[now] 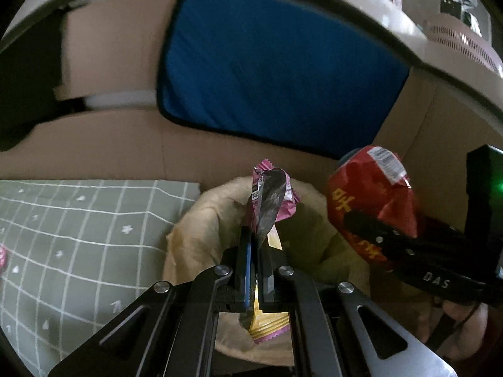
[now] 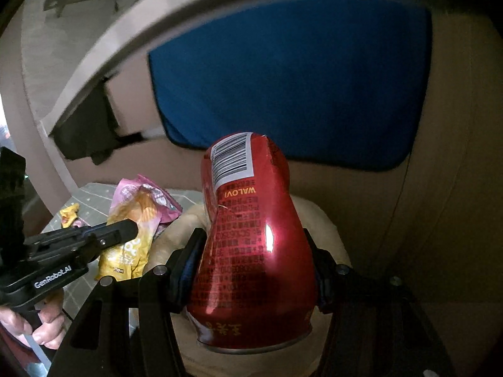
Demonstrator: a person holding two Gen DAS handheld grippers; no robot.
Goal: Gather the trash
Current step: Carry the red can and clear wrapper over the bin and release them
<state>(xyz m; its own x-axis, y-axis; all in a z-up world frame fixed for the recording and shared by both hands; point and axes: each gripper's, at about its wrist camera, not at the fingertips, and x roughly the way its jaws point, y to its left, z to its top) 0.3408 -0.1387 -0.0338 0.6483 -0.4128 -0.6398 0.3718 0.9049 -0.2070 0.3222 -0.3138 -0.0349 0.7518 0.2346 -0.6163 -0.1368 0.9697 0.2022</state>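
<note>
**Both tongs loaded over the bin bag**

Left tongs are clamped tight on a pink and yellow snack wrapper; I see its crumpled top sticking up past the fingertips and its yellow end hanging below them. Right tongs stand wide, pads pressed on both sides of a dented red can, barcode end pointing away from me.

Wrapper and can both sit above the open mouth of a tan paper bag, the can to the right of the wrapper, close but not touching as far as I can tell.

Grey checked cloth covers the surface left of the bag, with a small yellow scrap lying on it. Blue mat leans on cardboard behind. A person's hand grips the left handle.
</note>
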